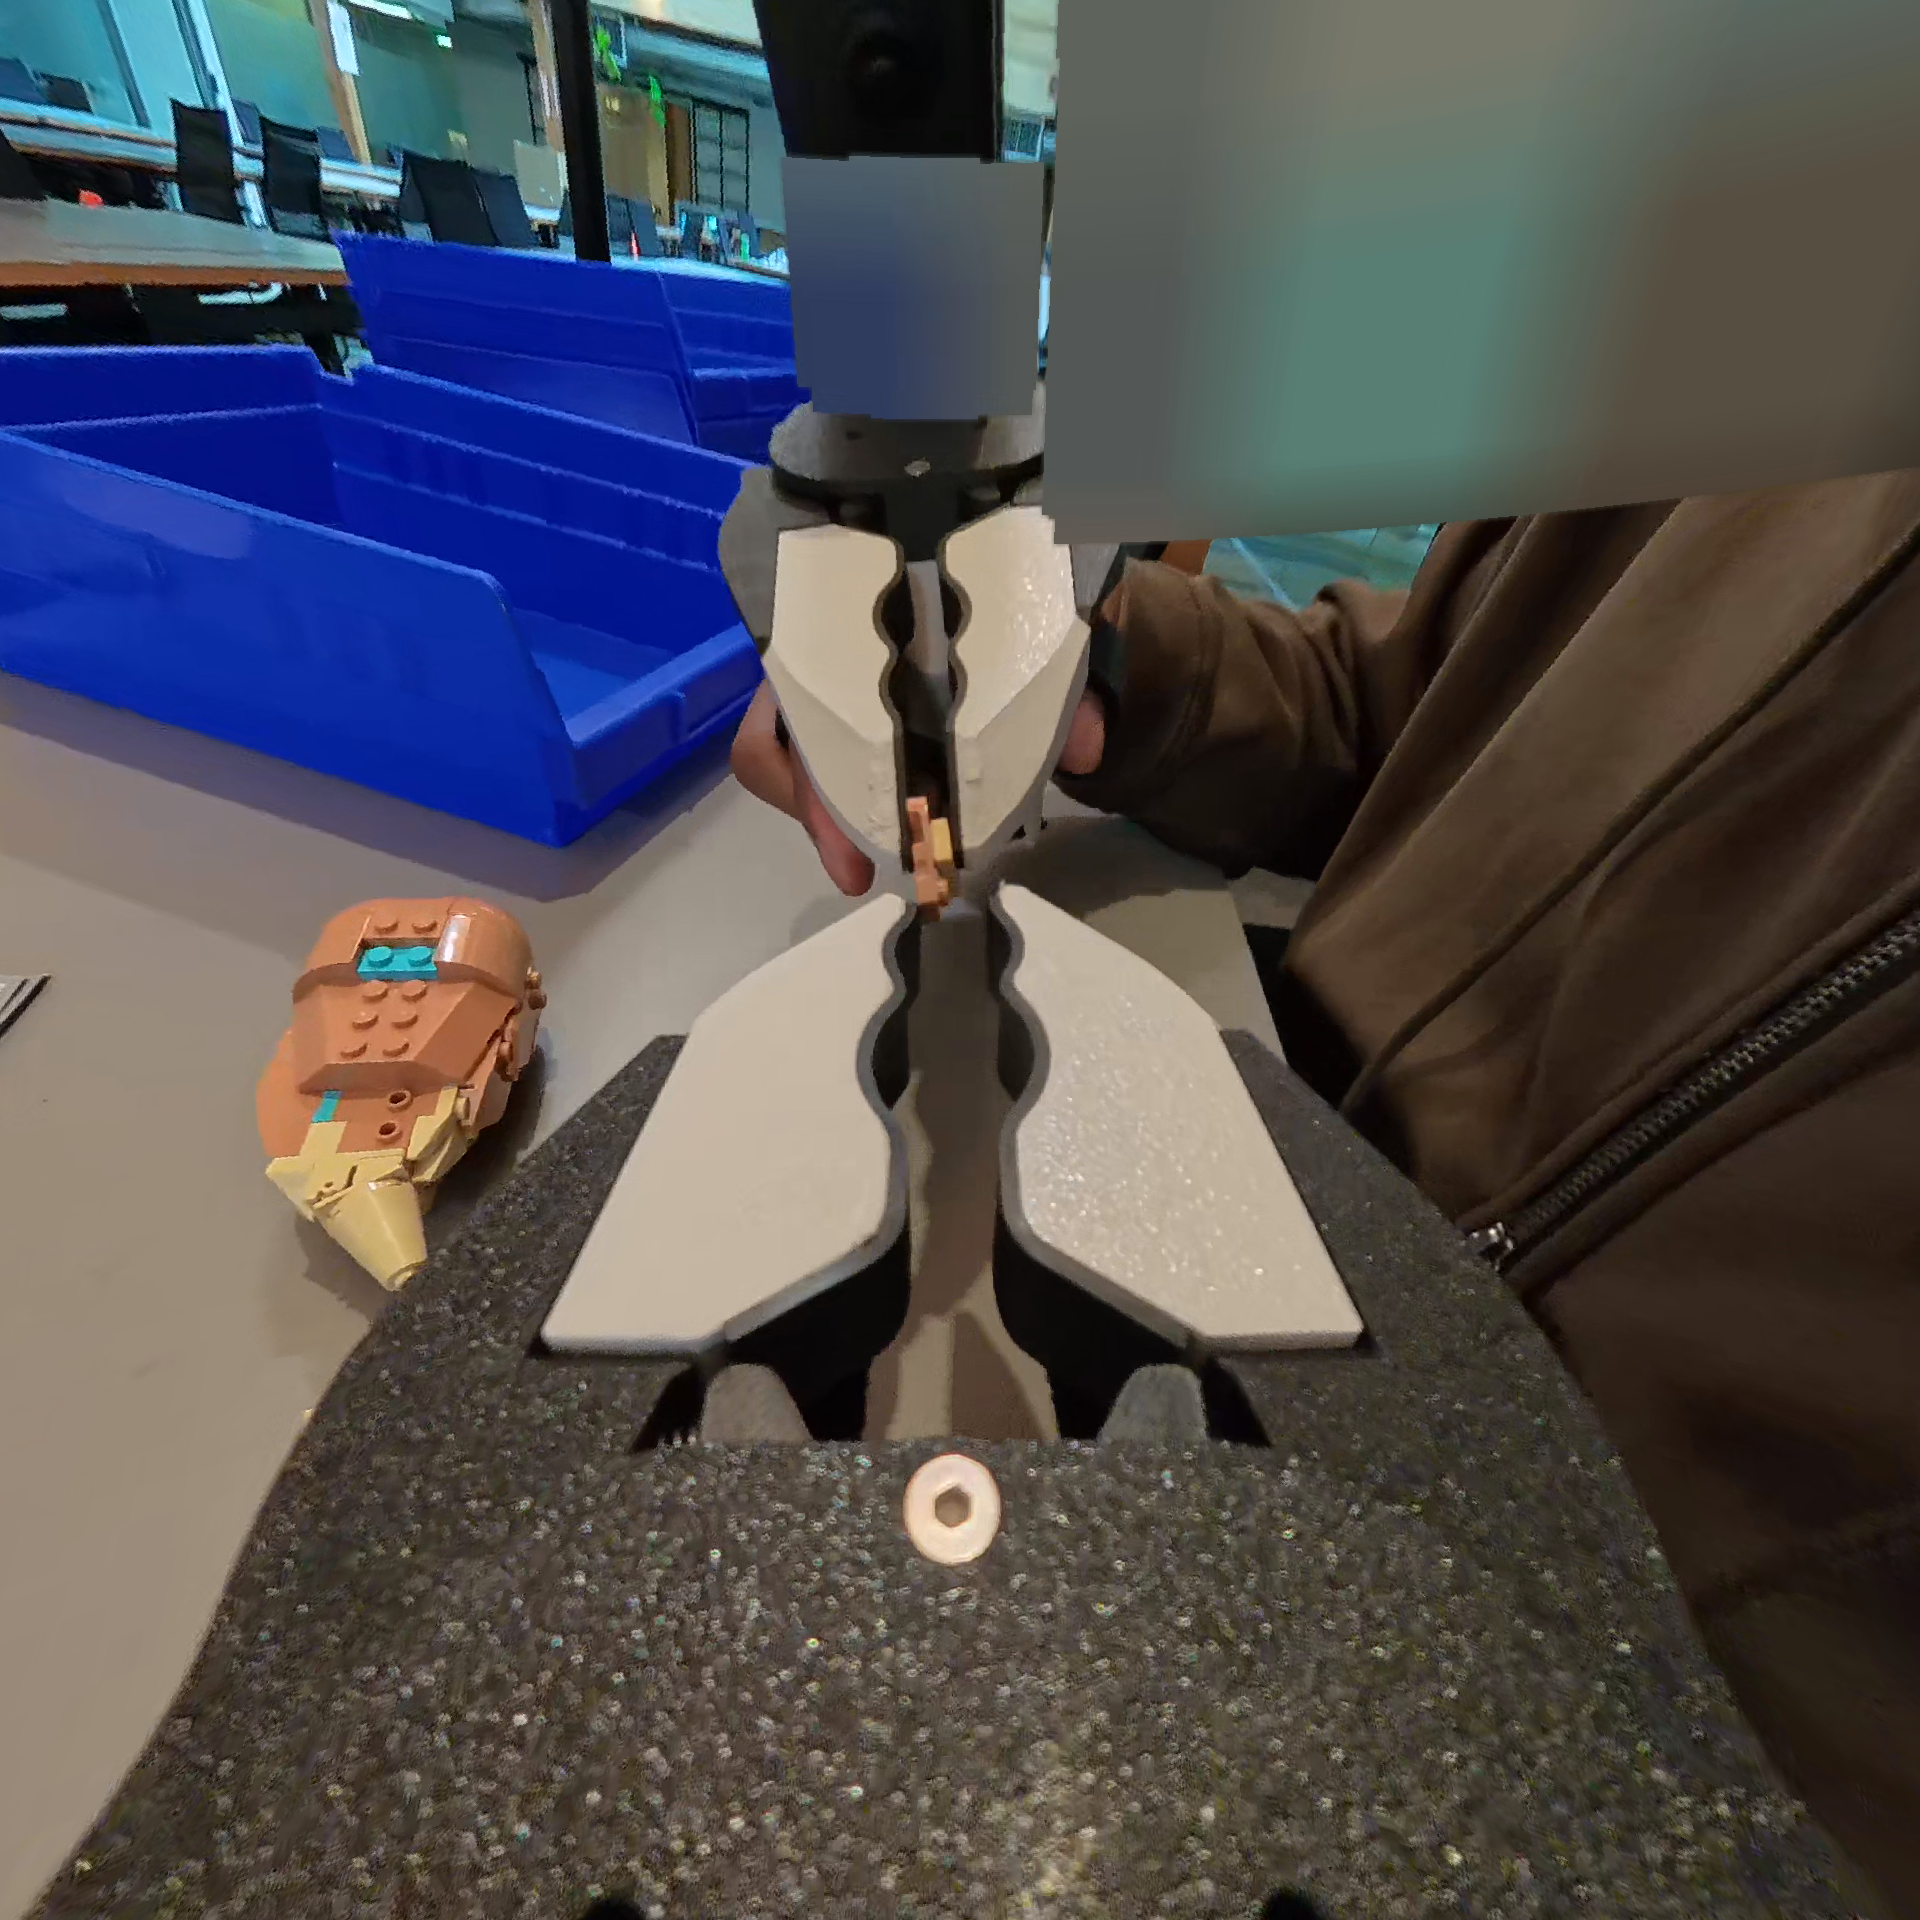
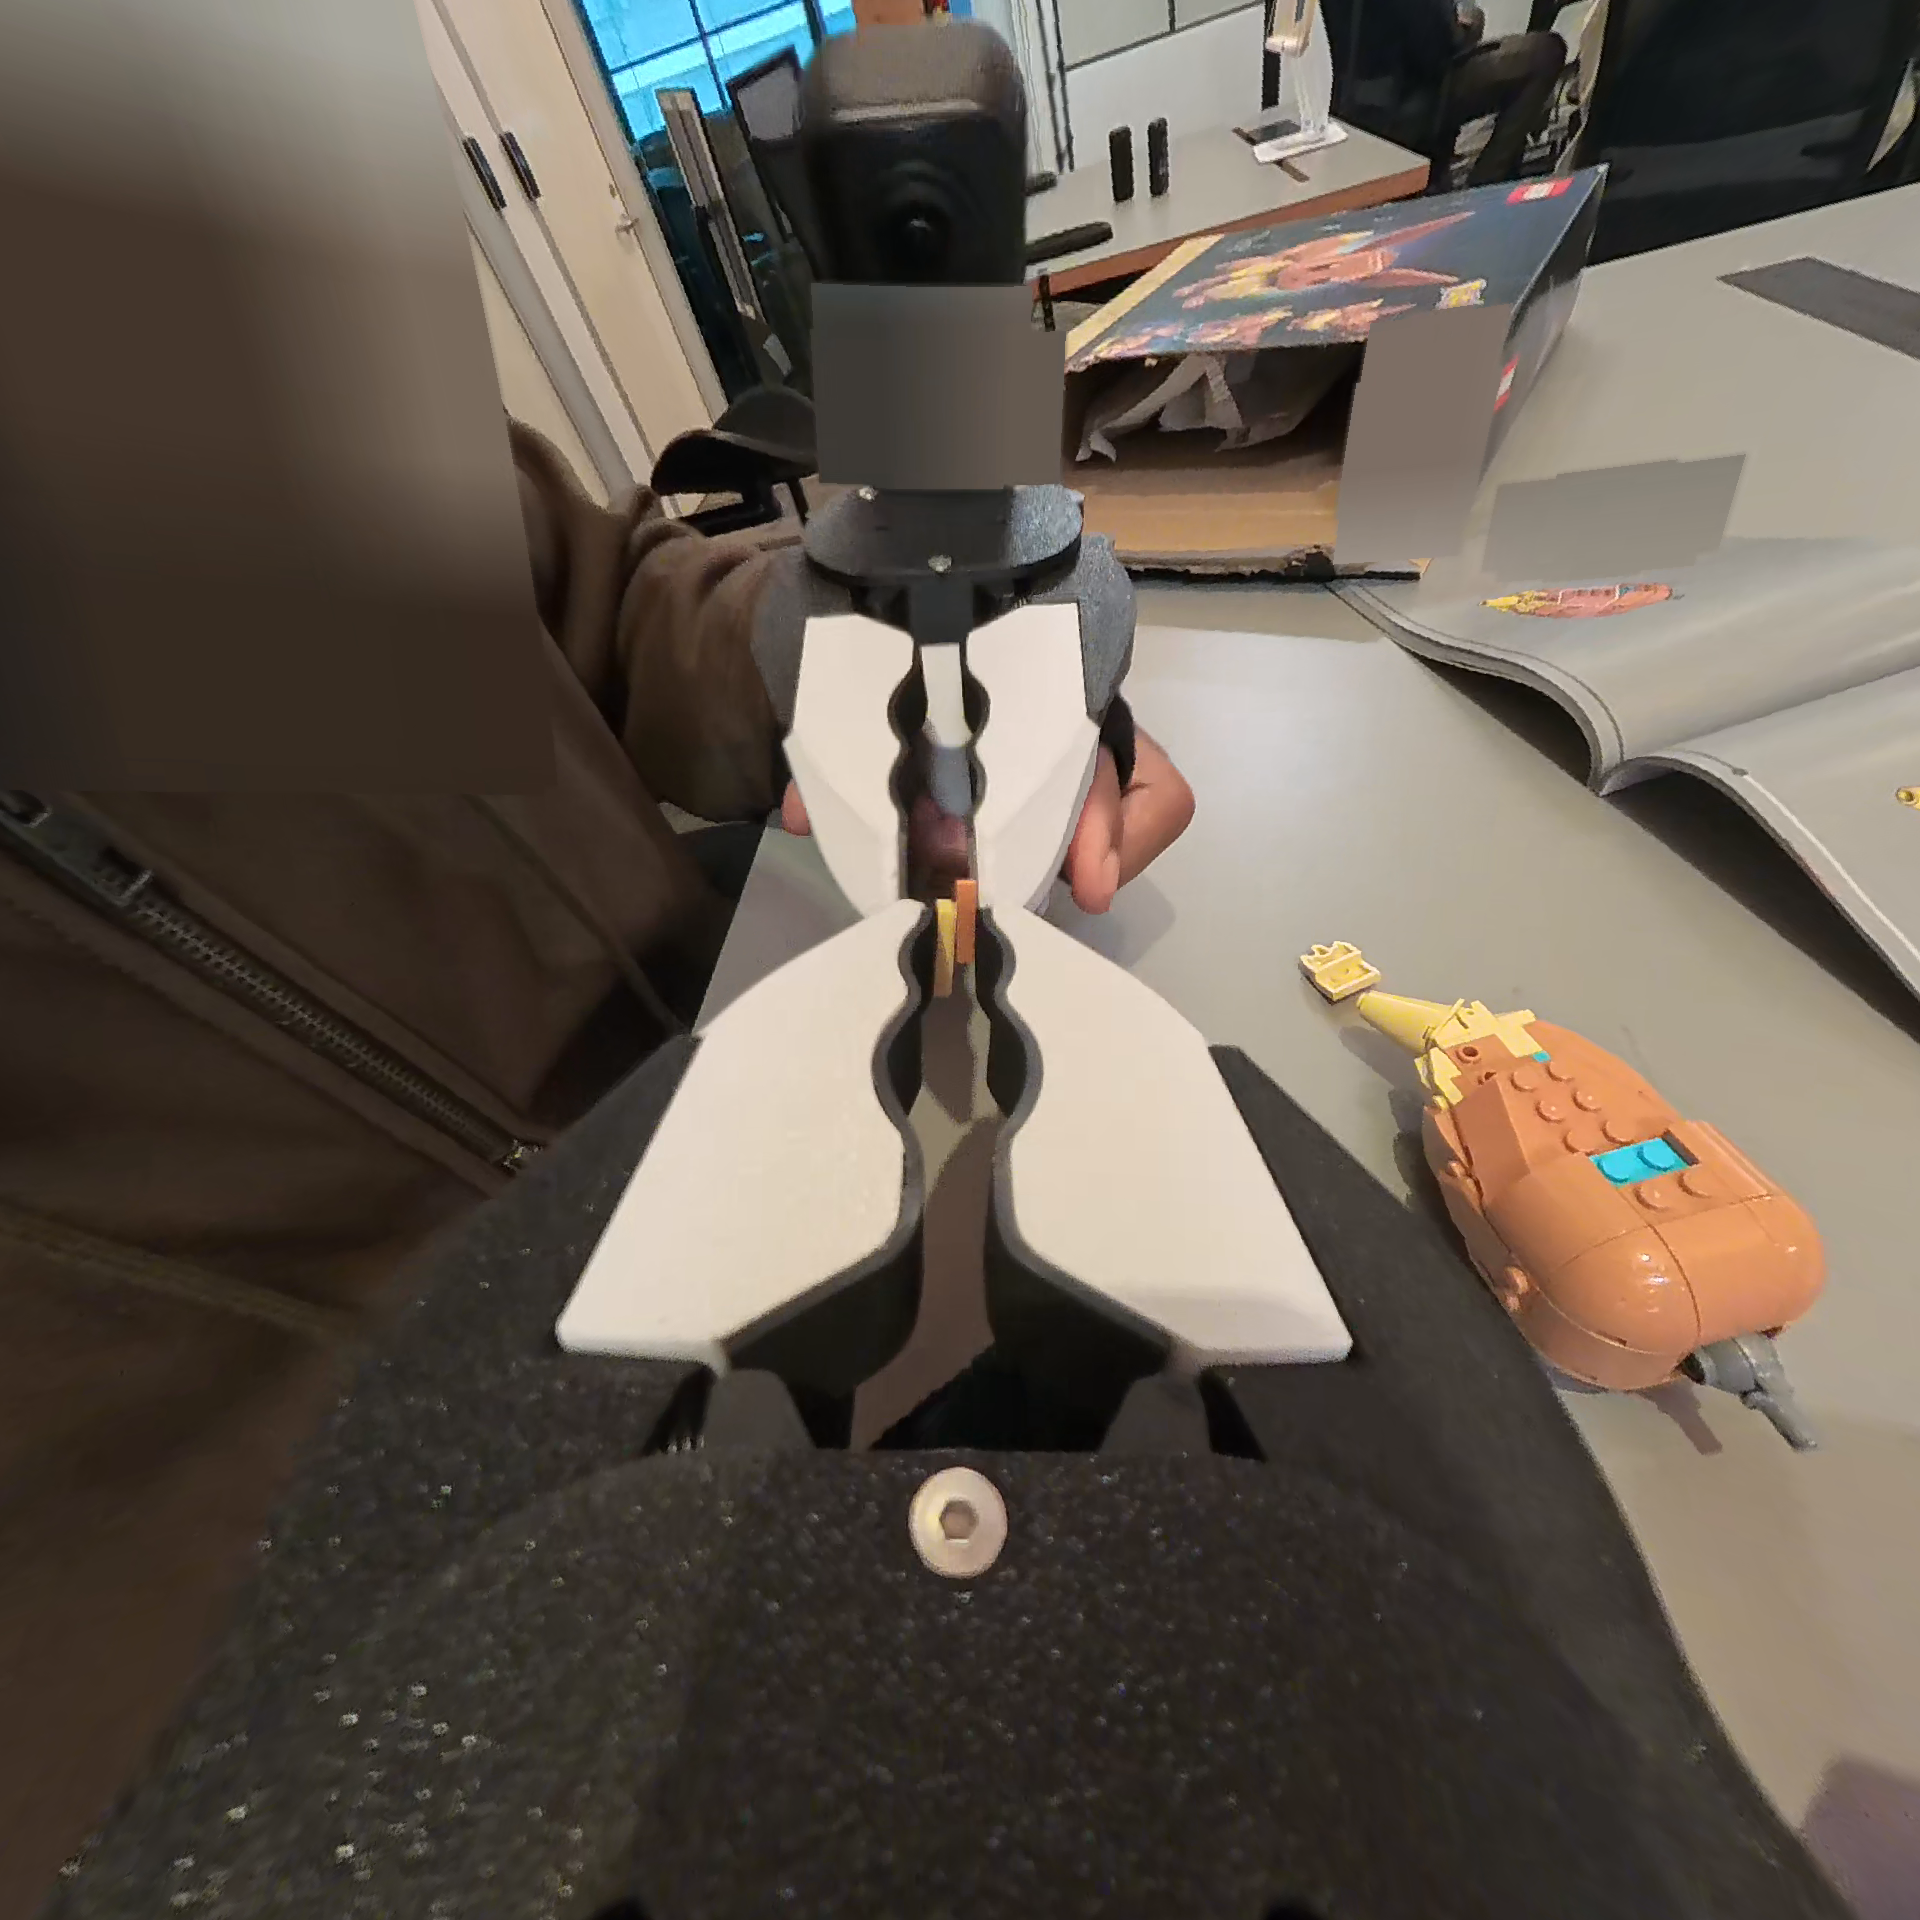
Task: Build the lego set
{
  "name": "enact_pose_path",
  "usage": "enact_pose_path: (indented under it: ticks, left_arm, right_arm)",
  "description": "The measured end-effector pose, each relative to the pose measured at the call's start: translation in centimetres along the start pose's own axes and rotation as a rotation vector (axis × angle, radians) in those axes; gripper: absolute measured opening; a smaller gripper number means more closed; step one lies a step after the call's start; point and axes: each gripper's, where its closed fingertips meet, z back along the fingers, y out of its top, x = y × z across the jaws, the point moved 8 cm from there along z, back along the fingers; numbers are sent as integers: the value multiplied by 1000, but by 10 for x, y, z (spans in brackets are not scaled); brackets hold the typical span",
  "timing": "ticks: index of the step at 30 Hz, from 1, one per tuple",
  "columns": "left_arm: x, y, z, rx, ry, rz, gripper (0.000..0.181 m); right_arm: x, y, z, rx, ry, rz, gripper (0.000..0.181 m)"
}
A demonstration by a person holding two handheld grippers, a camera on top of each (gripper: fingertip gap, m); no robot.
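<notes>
My two grippers meet tip to tip above the grey table. My right gripper (image 2: 954,920) is shut on a small piece (image 2: 954,951), a tan round part against an orange plate; it also shows in the left wrist view (image 1: 928,847), held in the right gripper (image 1: 932,873). My left gripper (image 1: 951,906) has its jaws a narrow gap apart, wider than the piece, whose end just reaches its tips. The left gripper shows opposite in the right wrist view (image 2: 940,883). The brown lego model (image 1: 405,1049) with a tan cone nose lies on the table (image 2: 1621,1226).
Blue bins (image 1: 312,582) stand at the back left. An open lego box (image 2: 1330,343) and an open instruction booklet (image 2: 1714,707) lie at the back right. A small tan piece (image 2: 1338,968) lies by the model's nose. A person's brown jacket (image 1: 1558,935) is close behind. My two grippers' fingertips are within a few centimetres of each other.
</notes>
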Motion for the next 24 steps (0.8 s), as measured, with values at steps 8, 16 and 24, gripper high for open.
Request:
enact_pose_path:
  ticks: [8,16,24]
  left_arm:
    - [-4,1,-4,-135,7,-11,6]
    - [-5,2,-8,-233,-8,20,5]
    - [-11,0,-7,-126,-5,110,5]
  right_arm:
    - [1,0,-2,-82,-3,5,7]
    - [1,1,-5,-159,-4,19,7]
    - [4,3,-3,-110,-29,-5,7]
